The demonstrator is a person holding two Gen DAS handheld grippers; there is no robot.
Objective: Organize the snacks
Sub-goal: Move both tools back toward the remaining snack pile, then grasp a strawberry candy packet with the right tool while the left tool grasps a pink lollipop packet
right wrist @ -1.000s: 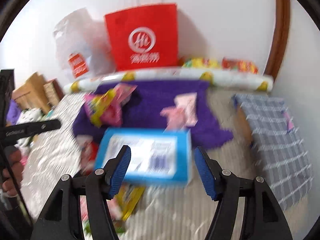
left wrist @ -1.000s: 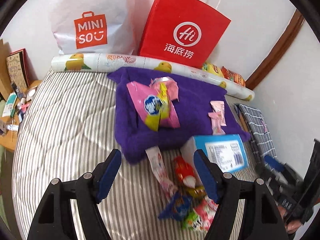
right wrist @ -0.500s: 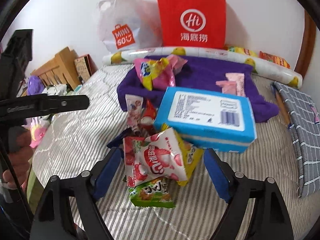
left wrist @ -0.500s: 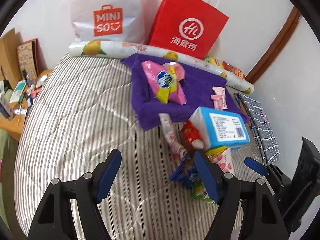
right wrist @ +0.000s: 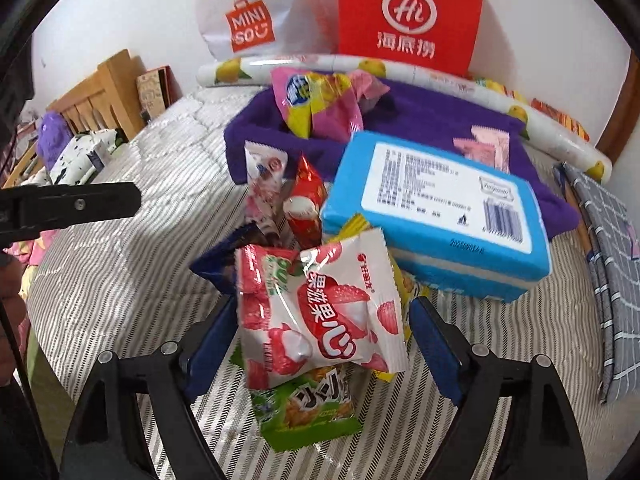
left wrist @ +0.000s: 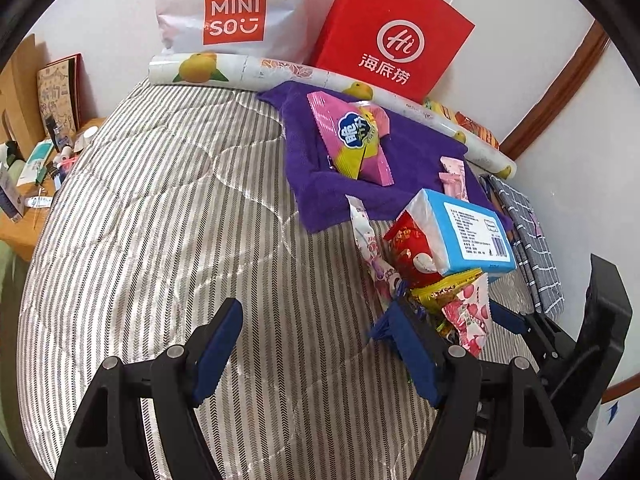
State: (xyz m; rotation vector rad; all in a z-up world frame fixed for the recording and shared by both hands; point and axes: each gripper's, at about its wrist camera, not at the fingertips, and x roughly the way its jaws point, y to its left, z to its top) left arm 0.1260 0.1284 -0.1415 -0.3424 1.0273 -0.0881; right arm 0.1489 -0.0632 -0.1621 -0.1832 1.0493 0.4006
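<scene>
Snacks lie heaped on the striped bed (right wrist: 120, 280) beside the blue box (right wrist: 436, 216). Right tongs (right wrist: 316, 336), spread wide, straddle the lychee packet (right wrist: 320, 312) ungripped; closing comes next. Left tongs (left wrist: 316, 352) hover open, empty.

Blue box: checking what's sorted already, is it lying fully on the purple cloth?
No, the blue box rests mostly on snack packets and the striped bed cover, overlapping only the purple cloth's front edge.

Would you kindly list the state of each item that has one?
Left gripper: open, empty, over bare quilt.
Right gripper: open, straddling the lychee packet.
Lychee packet: sealed, atop the pile.
Blue tissue pack: sealed, tilted.
Red bag: upright.
</scene>
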